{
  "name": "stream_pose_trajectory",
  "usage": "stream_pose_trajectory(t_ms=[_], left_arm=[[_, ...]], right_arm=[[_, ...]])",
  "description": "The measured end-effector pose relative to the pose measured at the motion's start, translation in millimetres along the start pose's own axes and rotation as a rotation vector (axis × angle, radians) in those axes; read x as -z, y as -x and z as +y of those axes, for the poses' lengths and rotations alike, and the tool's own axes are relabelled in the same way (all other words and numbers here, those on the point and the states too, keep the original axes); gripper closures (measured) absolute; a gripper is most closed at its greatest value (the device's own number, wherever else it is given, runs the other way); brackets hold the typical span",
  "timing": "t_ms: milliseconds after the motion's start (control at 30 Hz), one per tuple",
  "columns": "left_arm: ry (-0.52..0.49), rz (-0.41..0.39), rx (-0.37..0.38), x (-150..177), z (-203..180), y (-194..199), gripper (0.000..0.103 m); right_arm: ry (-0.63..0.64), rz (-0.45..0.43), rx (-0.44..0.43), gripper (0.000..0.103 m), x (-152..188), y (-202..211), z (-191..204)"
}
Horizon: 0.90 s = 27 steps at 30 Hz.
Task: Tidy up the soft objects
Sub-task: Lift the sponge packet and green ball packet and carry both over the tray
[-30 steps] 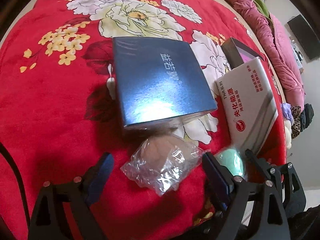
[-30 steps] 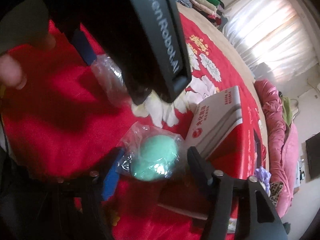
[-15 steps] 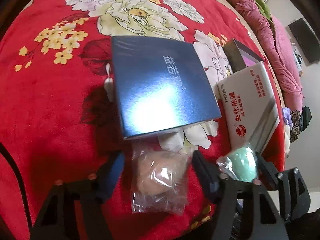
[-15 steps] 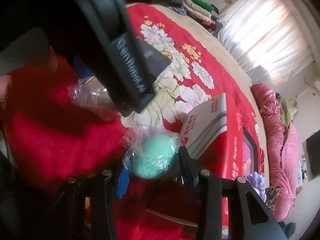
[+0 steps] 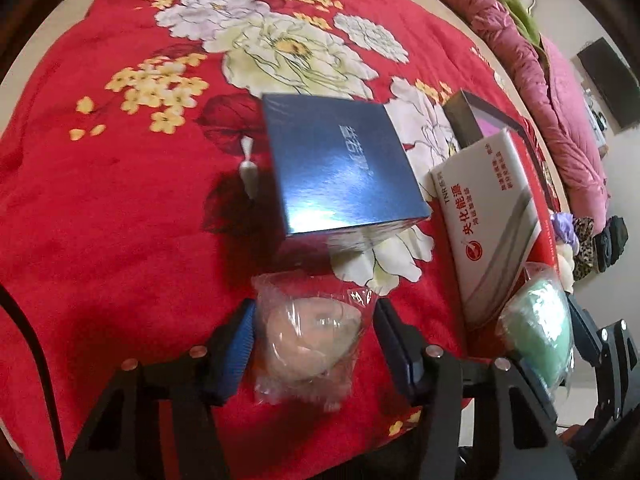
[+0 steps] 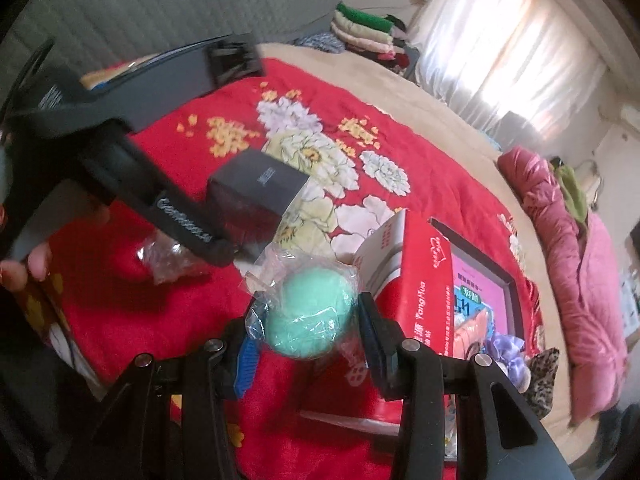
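Two bagged sponge balls are in my grips at once, one per gripper. My left gripper has just been closing, and its jaws now stand partly drawn in on the beige sponge ball in its crinkled clear bag, both pads against the plastic, low over the red floral blanket. My right gripper has also been closing and now has its jaws pinched on the mint-green sponge ball, likewise bagged, held clear of the blanket.

I judge the task to be at its early middle: both soft things are picked up, neither is put away. Ahead of the left gripper sits the blue box, lid shut as far as I can see. To its right lies the white and red box, and beyond it an open dark-framed box with a pink printed inside. Which of these is meant to take the sponges I cannot tell. What is left, in my view, is carrying each ball to its container and letting go without the slippery bags sliding out.
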<state>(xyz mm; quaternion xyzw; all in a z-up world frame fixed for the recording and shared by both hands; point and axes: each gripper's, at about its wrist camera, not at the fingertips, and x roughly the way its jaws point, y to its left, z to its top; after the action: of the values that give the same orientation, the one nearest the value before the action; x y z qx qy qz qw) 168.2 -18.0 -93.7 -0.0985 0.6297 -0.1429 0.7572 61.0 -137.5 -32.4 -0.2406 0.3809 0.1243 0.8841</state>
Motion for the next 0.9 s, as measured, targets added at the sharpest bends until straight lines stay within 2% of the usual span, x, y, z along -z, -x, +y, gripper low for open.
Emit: stream_pose_trajectory(t_ms=[233, 400, 567, 667, 900], left_arm=[[-0.008, -0.085, 0.003, -4, -8, 45, 0.044], [-0.040, -0.140, 0.002, -12, -23, 67, 0.044], [-0.042, -0.119, -0.029, -3, -12, 55, 0.042], [-0.037, -0.095, -0.014, 8, -6, 42, 0.029], [-0.070, -0.075, -0.042, 8, -11, 15, 0.026]], right_arm=[[-0.050, -0.059, -0.004, 0.057, -9, 18, -6], [-0.087, -0.068, -0.011, 0.057, -13, 22, -17], [-0.135, -0.087, -0.034, 0.057, -12, 27, -25], [-0.148, -0.090, -0.043, 0.057, -11, 28, -27], [-0.165, -0.092, -0.045, 0.057, -11, 31, -33]])
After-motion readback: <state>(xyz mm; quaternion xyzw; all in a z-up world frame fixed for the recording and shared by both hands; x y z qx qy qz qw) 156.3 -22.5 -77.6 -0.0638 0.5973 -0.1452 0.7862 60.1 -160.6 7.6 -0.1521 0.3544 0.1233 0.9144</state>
